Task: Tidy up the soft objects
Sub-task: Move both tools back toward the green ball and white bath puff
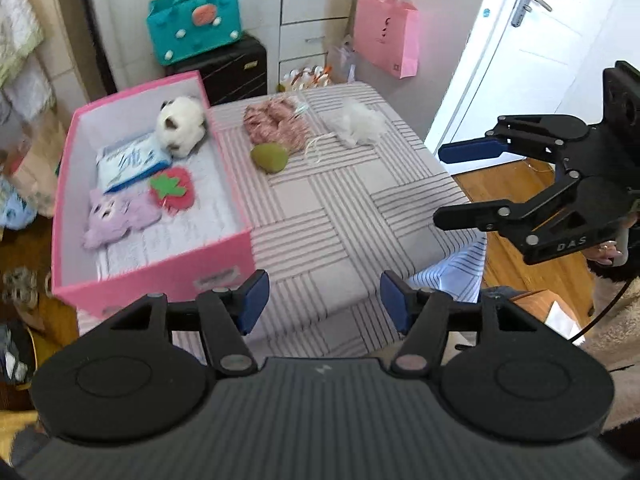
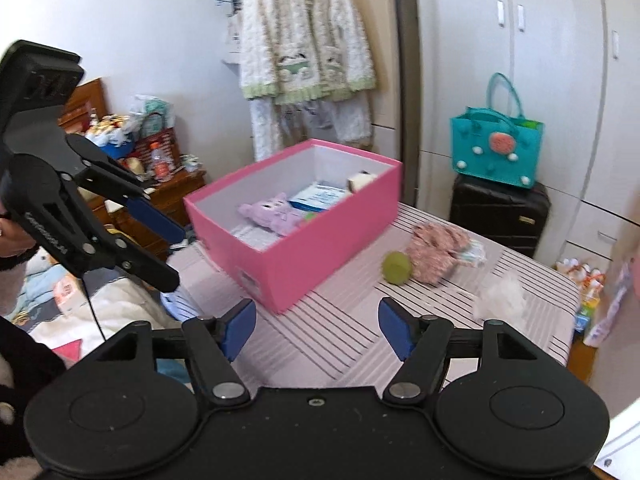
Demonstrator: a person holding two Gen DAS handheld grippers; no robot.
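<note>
A pink box [image 1: 236, 252] stands on the left of the striped table [image 1: 320, 216]. It holds a white plush toy [image 1: 182, 124], a blue-white packet [image 1: 128, 160], a red strawberry pad [image 1: 172, 188] and a purple plush [image 1: 116, 216]. Right of the box lie a pink fabric bundle [image 1: 276, 124], a green soft ball [image 1: 270, 156] and a white fluffy puff [image 1: 356, 122]. My left gripper [image 1: 324, 296] is open over the table's near edge, holding nothing. My right gripper [image 1: 440, 184] is open and empty beyond the table's right side. The right wrist view shows the box [image 2: 320, 248], ball [image 2: 396, 266], bundle [image 2: 436, 252] and puff [image 2: 500, 296].
Behind the table a teal bag [image 1: 196, 20] sits on a black suitcase [image 1: 236, 72]. A pink paper bag [image 1: 386, 36] hangs on white cupboards beside a white door [image 1: 532, 60]. Pyjamas [image 2: 308, 48] hang on the wall, with a cluttered wooden nightstand [image 2: 160, 188] below.
</note>
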